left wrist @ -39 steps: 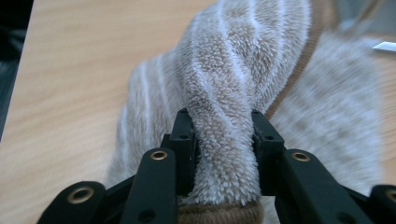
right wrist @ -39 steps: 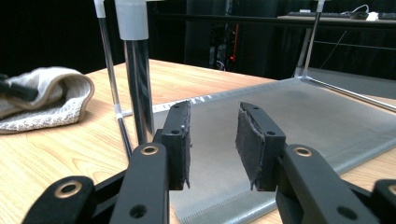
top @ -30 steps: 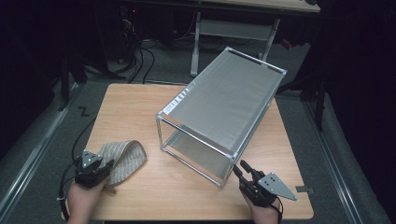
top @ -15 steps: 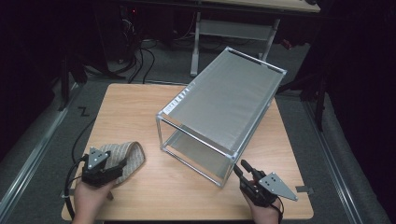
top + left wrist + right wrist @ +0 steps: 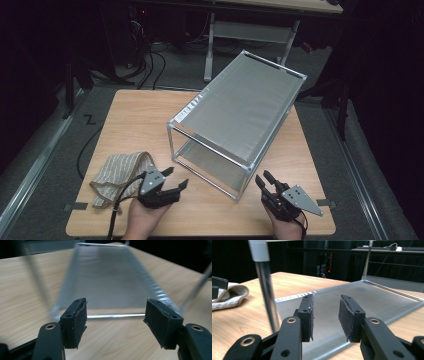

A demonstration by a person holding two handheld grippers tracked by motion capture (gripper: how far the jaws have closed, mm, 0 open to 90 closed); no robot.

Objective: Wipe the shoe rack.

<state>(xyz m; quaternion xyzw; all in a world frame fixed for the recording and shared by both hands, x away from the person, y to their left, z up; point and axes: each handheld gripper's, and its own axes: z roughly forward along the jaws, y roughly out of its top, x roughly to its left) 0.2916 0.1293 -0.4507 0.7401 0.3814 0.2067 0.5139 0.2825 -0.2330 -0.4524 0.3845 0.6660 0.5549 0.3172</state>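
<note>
A metal wire rack [image 5: 240, 110] with two mesh shelves stands skewed across the wooden table [image 5: 140, 115]. A striped beige cloth [image 5: 120, 170] lies crumpled at the front left. My left gripper [image 5: 176, 176] hovers just right of the cloth, pointing at the rack's near end. Its jaws have just been opening and stand wide, with nothing between them [image 5: 116, 311]; the lower shelf [image 5: 110, 287] lies ahead. My right gripper [image 5: 263, 176] rests at the rack's front right corner, open about halfway and empty [image 5: 326, 307], beside the corner post [image 5: 265, 285]. The cloth [image 5: 229, 296] lies off to its left.
Black cables [image 5: 150, 65] and a white table leg frame [image 5: 250, 30] stand on the dark floor behind the table. Bare tabletop lies at the back left and along the front edge between the two hands.
The left gripper opened, let go of the cloth and moved right toward the rack. The cloth stays on the table. The right gripper has not moved.
</note>
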